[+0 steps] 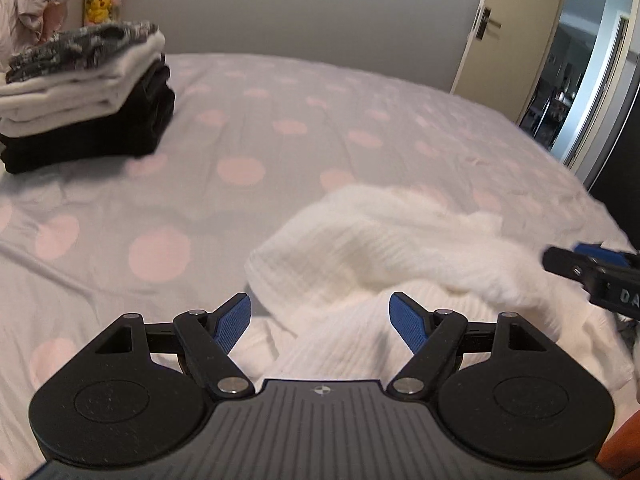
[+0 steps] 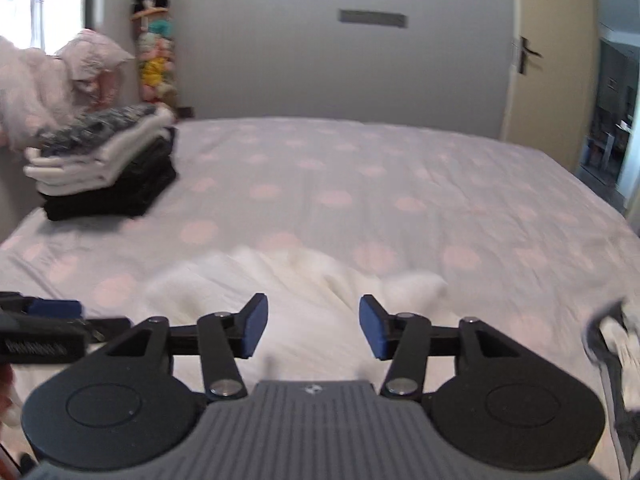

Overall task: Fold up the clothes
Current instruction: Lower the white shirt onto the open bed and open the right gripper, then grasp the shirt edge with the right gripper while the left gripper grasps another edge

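A white ribbed knit garment (image 1: 380, 240) lies crumpled on the polka-dot bed sheet (image 1: 240, 120), in front of both grippers. It also shows in the right wrist view (image 2: 304, 280). My left gripper (image 1: 320, 320) is open and empty, just above the garment's near edge. My right gripper (image 2: 312, 326) is open and empty over the garment. The right gripper's tip shows at the right edge of the left wrist view (image 1: 592, 268). The left gripper's tip shows at the left edge of the right wrist view (image 2: 44, 320).
A stack of folded clothes (image 1: 84, 96), black below, white above, grey patterned on top, stands at the bed's far left, also in the right wrist view (image 2: 104, 160). A pink bundle (image 2: 48, 80) and plush toys (image 2: 154, 40) are behind it. A grey garment (image 2: 612, 360) lies at right. A door (image 1: 516, 28) stands open.
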